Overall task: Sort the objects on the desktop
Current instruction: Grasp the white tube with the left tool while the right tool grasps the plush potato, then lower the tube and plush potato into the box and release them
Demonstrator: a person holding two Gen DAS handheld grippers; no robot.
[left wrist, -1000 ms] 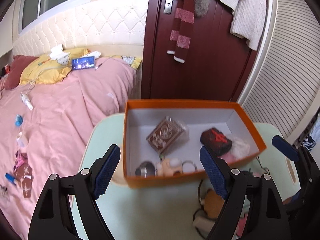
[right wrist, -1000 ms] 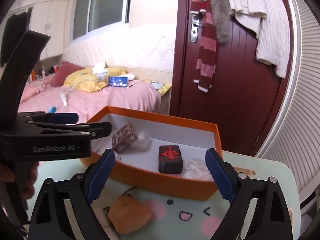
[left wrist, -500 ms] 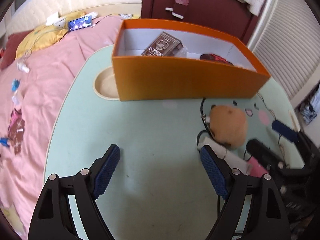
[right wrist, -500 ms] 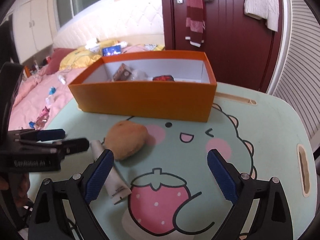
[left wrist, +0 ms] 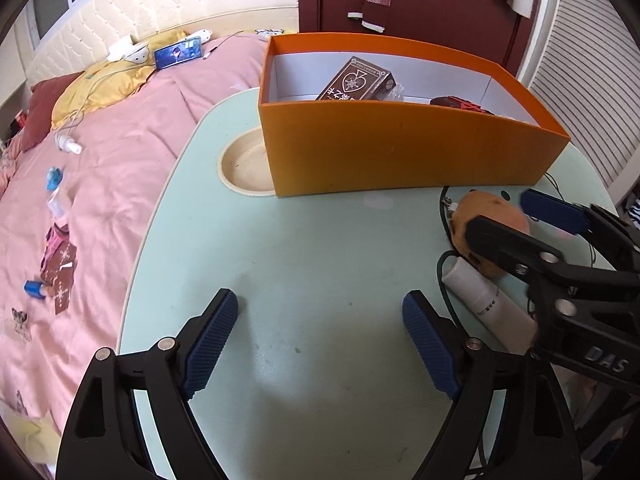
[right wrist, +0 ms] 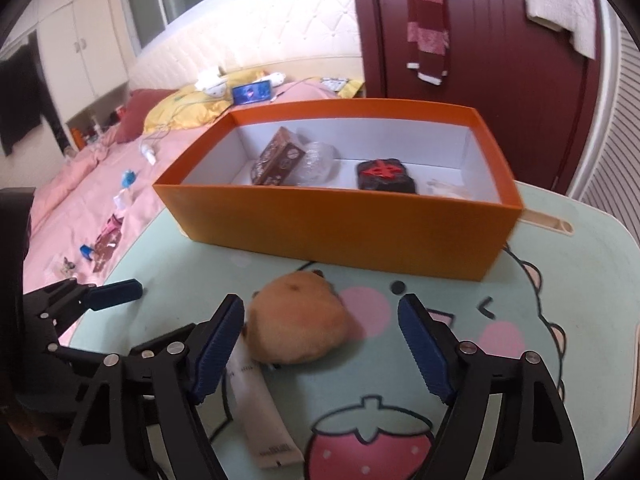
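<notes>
A brown plush toy [right wrist: 304, 320] lies on the mint table in front of the orange box [right wrist: 340, 232]. My right gripper [right wrist: 322, 312] straddles it with its jaws closing. The left pad is near the toy and the right pad stands clear of it. A white tube [right wrist: 260, 412] lies beside the plush, partly under the left finger. The box holds a brown card pack [right wrist: 280, 158] and a black block with a red mark [right wrist: 382, 174]. My left gripper [left wrist: 320, 320] hovers over bare table [left wrist: 320, 240], jaws opening with nothing between them. The plush [left wrist: 492, 208], tube [left wrist: 484, 300] and right gripper [left wrist: 504, 212] are to its right.
A round cup recess [left wrist: 244, 164] sits in the table left of the box. A black cable [left wrist: 444, 208] loops beside the plush. A pink bed [left wrist: 100, 160] with a phone [left wrist: 178, 53] and small items borders the table's left edge. A dark red door [right wrist: 500, 60] stands behind the box.
Both views tipped down from the box's inside to the table in front of it. The right gripper came down around the plush and its jaws narrowed. The left gripper has held still lately.
</notes>
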